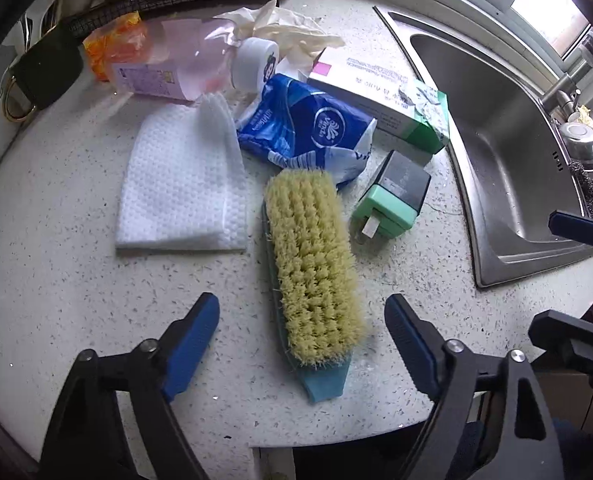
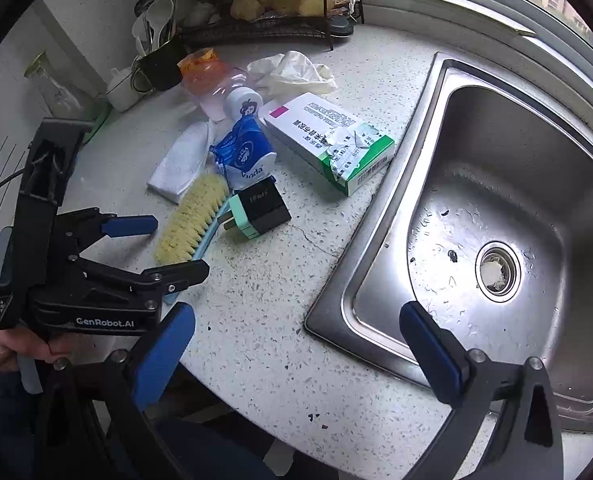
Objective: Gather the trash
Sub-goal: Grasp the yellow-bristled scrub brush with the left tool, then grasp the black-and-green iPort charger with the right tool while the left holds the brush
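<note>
The white speckled stone table (image 1: 76, 300) carries a stainless steel sink (image 2: 496, 208) set into its right side, and the trash lies in a cluster left of the sink toward the table's back edge. The largest piece is a torn white-and-green cardboard box (image 2: 328, 140), just beside the sink rim. Behind it lie crumpled cream-coloured gloves (image 1: 292, 28) and a clear pink plastic bottle with a white cap (image 1: 176, 60) on its side. A folded white textured cloth (image 1: 184, 188) lies left of a blue crumpled tissue packet (image 1: 304, 124). A yellow-bristled scrub brush with a teal back (image 1: 316, 268) lies nearest the front edge, beside a black-and-mint plug adapter (image 1: 392, 200). The left hand-held gripper (image 1: 302, 340) straddles the brush, jaws spread wide, holding nothing. The right hand-held gripper (image 2: 296, 344) hangs over the sink's front corner, wide apart and empty
</note>
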The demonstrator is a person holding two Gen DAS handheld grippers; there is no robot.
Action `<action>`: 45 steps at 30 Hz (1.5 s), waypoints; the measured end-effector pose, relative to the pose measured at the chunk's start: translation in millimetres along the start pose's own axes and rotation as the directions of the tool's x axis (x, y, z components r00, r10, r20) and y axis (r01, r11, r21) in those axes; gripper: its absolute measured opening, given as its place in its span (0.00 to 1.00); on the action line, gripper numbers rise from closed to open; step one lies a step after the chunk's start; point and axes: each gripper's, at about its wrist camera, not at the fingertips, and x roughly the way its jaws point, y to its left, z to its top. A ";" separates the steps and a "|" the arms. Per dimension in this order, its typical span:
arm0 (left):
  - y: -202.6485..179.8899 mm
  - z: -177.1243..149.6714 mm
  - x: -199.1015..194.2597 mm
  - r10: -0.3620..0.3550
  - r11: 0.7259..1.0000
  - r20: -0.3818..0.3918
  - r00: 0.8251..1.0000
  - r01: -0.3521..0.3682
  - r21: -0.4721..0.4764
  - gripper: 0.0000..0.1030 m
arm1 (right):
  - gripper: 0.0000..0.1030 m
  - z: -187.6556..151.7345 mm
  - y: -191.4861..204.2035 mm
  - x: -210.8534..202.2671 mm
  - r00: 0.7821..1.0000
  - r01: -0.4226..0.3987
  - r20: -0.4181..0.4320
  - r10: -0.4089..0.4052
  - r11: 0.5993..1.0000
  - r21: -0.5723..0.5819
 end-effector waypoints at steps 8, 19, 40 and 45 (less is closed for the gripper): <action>-12.3 9.3 3.5 0.042 0.997 0.003 0.999 -0.042 0.066 0.46 | 0.99 3.8 0.1 2.3 1.000 -0.004 0.006 0.004 1.000 0.009; -15.5 -0.8 -9.8 -0.001 0.999 0.054 0.999 -0.002 0.045 0.35 | 0.99 6.4 5.4 1.9 1.000 0.002 0.018 -0.002 1.000 -0.025; 46.6 -30.0 -68.8 -0.011 0.998 0.132 0.991 0.020 -0.065 0.35 | 0.98 47.7 41.1 68.1 0.999 0.014 -0.042 -0.023 0.977 -0.211; 55.3 -27.7 -64.7 -0.012 0.997 0.119 0.993 0.021 -0.074 0.35 | 0.91 56.4 44.6 87.4 0.996 0.017 -0.080 -0.036 0.976 -0.217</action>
